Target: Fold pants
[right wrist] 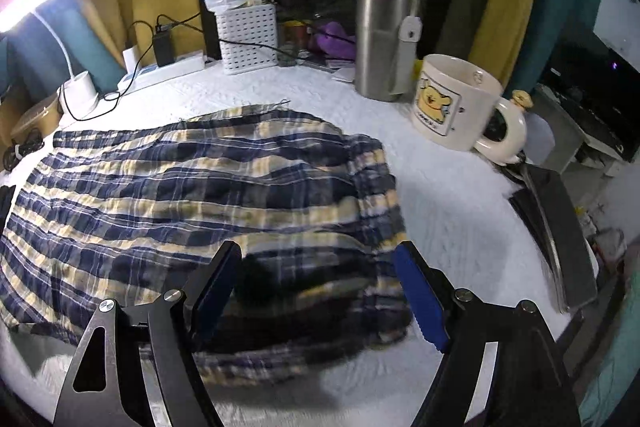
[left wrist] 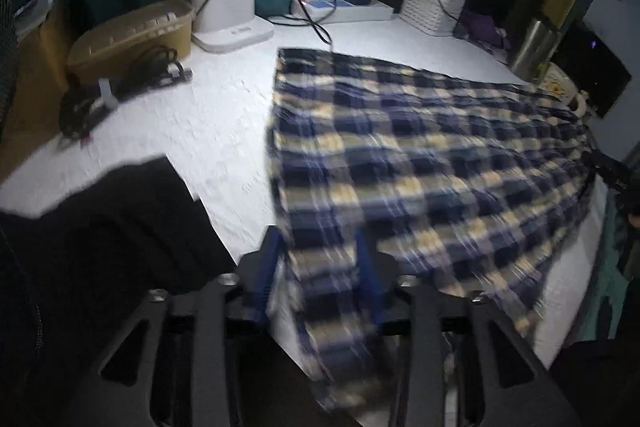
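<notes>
Plaid pants [left wrist: 420, 147] in navy, yellow and white lie spread flat on the white textured table [left wrist: 224, 115]. In the left wrist view my left gripper [left wrist: 320, 247] hovers at the near edge of the fabric. Its blue pads stand apart, with cloth showing in the gap and nothing pinched. In the right wrist view the same pants [right wrist: 180, 195] stretch away to the left, with a bunched end nearest the camera. My right gripper [right wrist: 318, 251] stands wide open just above that bunched end, its fingers [right wrist: 416, 291] clear of the cloth.
A bear mug [right wrist: 452, 103], a steel tumbler [right wrist: 382, 43], a white basket [right wrist: 248, 35] and a power strip [right wrist: 164, 71] line the back edge. A lamp base [left wrist: 228, 15], a brown basket [left wrist: 132, 35] and cables [left wrist: 120, 83] sit far left. A dark garment [left wrist: 100, 227] lies near left.
</notes>
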`<state>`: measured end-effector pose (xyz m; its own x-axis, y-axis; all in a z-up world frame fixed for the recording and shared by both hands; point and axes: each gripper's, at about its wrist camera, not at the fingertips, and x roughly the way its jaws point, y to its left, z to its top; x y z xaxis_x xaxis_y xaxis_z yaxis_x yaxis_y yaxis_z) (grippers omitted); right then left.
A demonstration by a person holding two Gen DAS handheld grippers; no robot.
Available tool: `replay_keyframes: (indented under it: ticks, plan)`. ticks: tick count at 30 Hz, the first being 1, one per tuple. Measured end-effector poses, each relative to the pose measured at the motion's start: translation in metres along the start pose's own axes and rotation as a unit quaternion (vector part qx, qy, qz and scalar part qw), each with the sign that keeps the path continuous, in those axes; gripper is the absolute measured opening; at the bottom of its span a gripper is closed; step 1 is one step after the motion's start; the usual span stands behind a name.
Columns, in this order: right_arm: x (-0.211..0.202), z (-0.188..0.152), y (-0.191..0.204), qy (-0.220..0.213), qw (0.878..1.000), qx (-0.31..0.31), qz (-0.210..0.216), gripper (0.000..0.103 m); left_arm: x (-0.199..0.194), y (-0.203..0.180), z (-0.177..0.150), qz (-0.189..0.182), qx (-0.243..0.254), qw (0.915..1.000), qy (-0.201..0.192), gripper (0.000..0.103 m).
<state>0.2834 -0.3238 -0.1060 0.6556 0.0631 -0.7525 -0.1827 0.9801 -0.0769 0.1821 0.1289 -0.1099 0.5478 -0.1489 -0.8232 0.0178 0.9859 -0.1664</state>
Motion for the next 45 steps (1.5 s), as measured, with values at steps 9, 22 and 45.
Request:
replay_keyframes:
  ticks: [9,22,45]
  plan:
    - [-0.015,-0.025,-0.017,0.001,1.0,0.025,-0.015,0.084,-0.003,-0.011,-0.036,0.025,-0.018,0.9995,-0.002,0.054]
    - [-0.025,-0.052,-0.032,0.011,0.998,0.064,-0.006,0.084,-0.015,-0.014,-0.04,0.084,0.02,0.9959,-0.027,0.014]
    - [-0.049,-0.09,-0.04,0.008,0.998,0.067,0.008,0.084,0.014,-0.16,-0.067,-0.018,0.191,0.9813,-0.011,0.061]
